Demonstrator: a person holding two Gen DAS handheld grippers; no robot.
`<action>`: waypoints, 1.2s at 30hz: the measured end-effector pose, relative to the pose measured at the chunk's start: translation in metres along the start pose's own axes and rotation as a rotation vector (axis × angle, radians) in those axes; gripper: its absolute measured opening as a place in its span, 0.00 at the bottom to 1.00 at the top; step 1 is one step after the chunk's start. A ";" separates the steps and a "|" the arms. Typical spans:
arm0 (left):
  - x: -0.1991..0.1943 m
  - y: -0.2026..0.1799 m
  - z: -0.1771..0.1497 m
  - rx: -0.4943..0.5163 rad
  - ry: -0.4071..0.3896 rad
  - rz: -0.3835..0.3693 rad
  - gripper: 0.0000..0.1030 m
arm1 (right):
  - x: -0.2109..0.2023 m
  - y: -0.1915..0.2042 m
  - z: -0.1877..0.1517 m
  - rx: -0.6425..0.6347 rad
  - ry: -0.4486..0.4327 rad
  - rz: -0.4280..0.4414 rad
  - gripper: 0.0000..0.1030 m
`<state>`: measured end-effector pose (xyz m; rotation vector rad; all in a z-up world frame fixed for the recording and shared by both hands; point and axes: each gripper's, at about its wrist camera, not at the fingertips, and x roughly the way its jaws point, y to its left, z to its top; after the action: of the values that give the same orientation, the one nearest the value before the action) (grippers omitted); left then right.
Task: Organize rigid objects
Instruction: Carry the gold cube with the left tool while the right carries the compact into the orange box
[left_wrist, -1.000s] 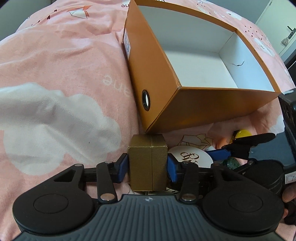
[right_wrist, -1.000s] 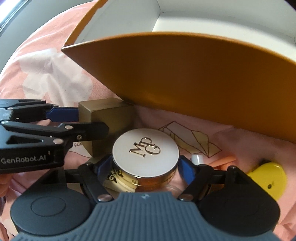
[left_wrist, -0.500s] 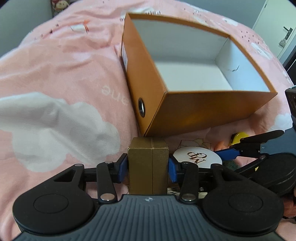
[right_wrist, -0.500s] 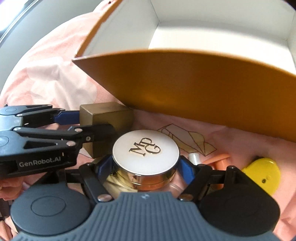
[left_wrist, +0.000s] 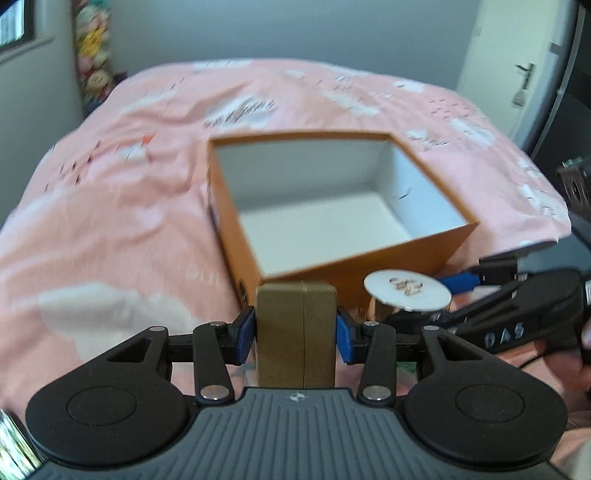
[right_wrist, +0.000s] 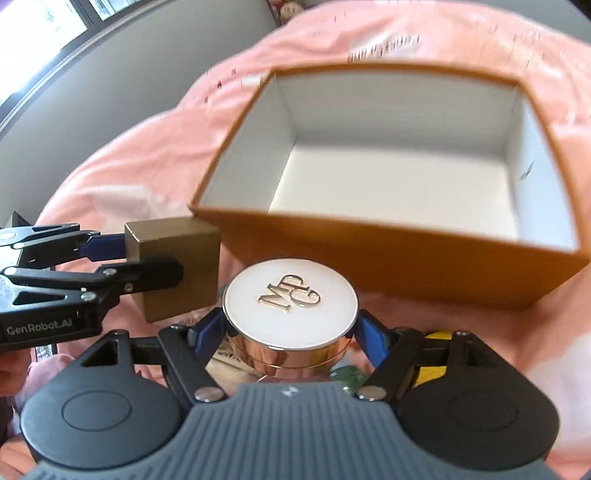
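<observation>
My left gripper is shut on a small gold box, its blue pads pressed on both sides. In the right wrist view the same gold box hangs at the left in that left gripper. My right gripper is shut on a round gold jar with a white monogrammed lid. That round jar shows at the right of the left wrist view. Both are lifted off the bed, just in front of an open orange box with a white inside, which holds nothing I can see.
A pink bedspread with white clouds covers the bed under everything. A yellow object and a green one lie below my right gripper, mostly hidden. A door stands at the far right, a window at the left.
Both grippers have risen with their loads. The orange box now sits lower and farther in both views, and its whole inside shows. The yellow object has slipped behind the right gripper.
</observation>
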<state>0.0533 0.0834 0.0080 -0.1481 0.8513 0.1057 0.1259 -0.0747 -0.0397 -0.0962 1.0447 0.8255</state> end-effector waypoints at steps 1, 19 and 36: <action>-0.005 -0.004 0.003 0.027 -0.012 0.003 0.49 | -0.008 0.000 0.003 -0.005 -0.014 -0.006 0.72; 0.069 -0.035 0.091 0.442 0.039 -0.003 0.49 | -0.024 -0.051 0.090 0.019 -0.084 -0.087 0.72; 0.197 -0.047 0.059 0.940 0.338 0.144 0.49 | 0.040 -0.085 0.104 0.045 0.062 -0.093 0.72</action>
<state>0.2333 0.0542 -0.0981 0.7974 1.1687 -0.1964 0.2653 -0.0663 -0.0419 -0.1321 1.1087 0.7180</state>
